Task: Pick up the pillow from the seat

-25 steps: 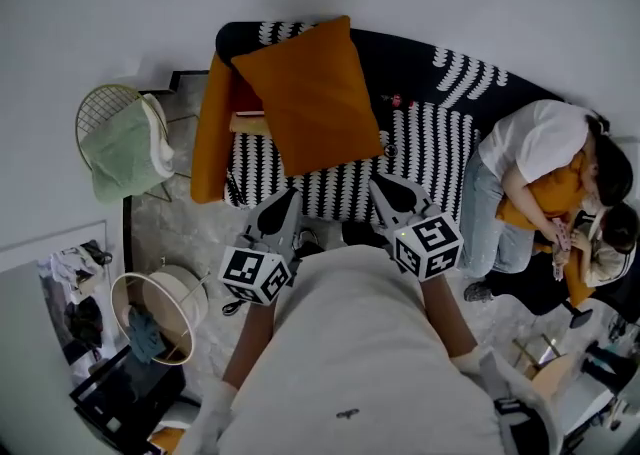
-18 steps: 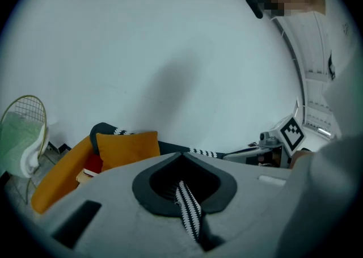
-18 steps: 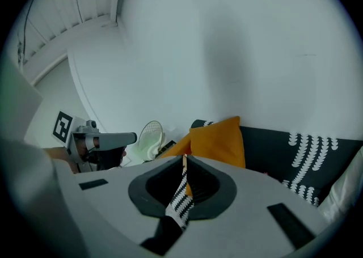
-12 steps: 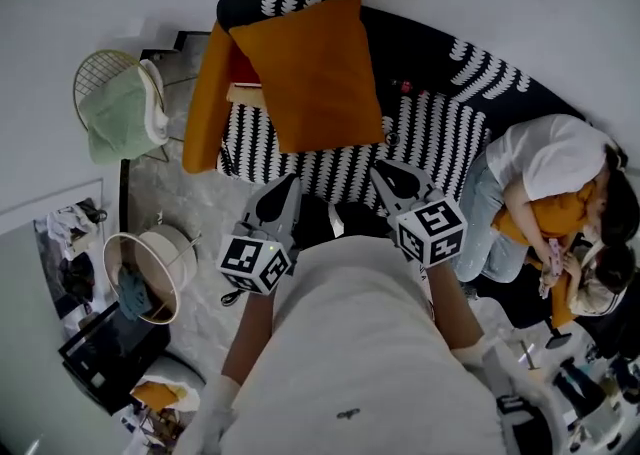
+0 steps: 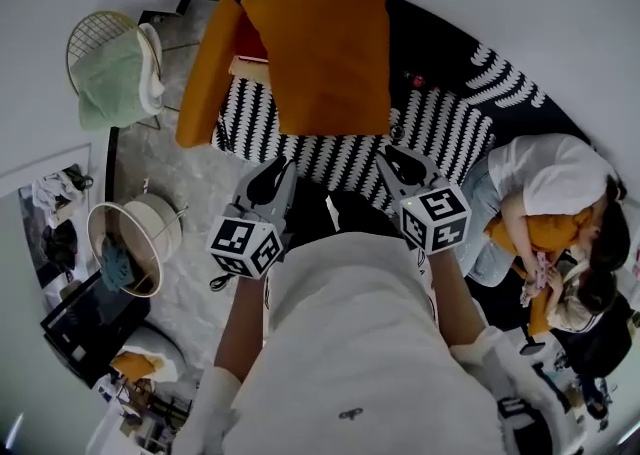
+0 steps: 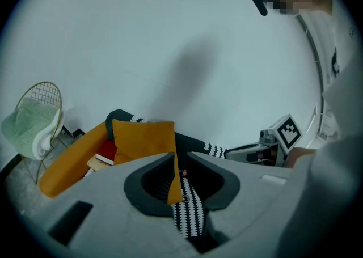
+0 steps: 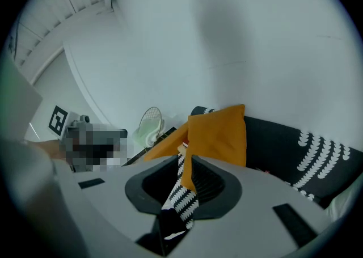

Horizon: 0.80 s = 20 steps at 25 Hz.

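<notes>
A square orange pillow (image 5: 325, 58) leans upright against the back of the black sofa with a white pattern (image 5: 445, 128). It also shows ahead in the left gripper view (image 6: 142, 139) and the right gripper view (image 7: 218, 133). My left gripper (image 5: 277, 173) hovers at the sofa's front edge, short of the pillow. Its jaws have just been opening by a crack, with nothing between them. My right gripper (image 5: 398, 163) hangs beside it, shut and empty, also short of the pillow. Both point down at the seat.
A long orange bolster (image 5: 205, 73) lies at the sofa's left end, with a red book (image 5: 245, 41) beside it. Two people (image 5: 545, 183) sit at the right end. A wire chair with green cloth (image 5: 110, 68) and a round basket (image 5: 135, 243) stand on the left.
Both grippers have sunk and come nearer the sofa's front edge. The head view has swung, so the sofa sits higher in it. The pillow has not moved on the seat.
</notes>
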Tool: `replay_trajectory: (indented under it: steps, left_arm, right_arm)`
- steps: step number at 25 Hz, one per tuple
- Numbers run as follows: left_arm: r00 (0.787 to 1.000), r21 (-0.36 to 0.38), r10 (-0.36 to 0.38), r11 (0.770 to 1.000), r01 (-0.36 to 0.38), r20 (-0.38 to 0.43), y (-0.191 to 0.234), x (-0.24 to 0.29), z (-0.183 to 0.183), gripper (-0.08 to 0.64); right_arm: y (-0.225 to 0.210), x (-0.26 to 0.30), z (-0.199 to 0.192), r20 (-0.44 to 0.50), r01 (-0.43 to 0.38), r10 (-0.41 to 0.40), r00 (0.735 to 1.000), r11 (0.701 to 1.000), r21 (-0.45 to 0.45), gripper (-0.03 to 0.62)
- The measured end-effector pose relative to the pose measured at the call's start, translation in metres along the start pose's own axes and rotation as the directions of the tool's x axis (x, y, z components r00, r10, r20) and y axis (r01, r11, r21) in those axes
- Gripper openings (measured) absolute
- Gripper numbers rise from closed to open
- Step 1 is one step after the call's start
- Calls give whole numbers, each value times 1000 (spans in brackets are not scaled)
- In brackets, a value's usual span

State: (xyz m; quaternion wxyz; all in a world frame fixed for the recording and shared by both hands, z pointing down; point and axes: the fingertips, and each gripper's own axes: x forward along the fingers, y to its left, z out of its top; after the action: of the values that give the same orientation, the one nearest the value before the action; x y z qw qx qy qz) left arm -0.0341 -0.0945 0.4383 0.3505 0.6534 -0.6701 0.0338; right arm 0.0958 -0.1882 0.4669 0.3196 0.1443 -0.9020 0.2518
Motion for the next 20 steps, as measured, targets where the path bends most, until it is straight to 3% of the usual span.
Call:
replay_trajectory:
  steps: [3,6,12,20]
  left_arm:
    - [1000,-10,-10,1000,10,-24,15,14,-5,69]
    - [999,-13,-20,1000,20,-45,33,23,-9,86]
    - [996,-41,-35,999,31,-83,70,52,-19,145]
    - [989,-43,-56,998,50,-138,107,93,-24,191]
  right_arm:
    - [-7,16,4,-25,6,-7,1000,1000,-23,99]
    - [-11,29,9,-23,10,-11,1000,999,-32,113]
    - [-34,61,12,-56,38,-41,998,998,-51,208]
    - [-69,106,4,-120,78,-83,989,996,-43,263]
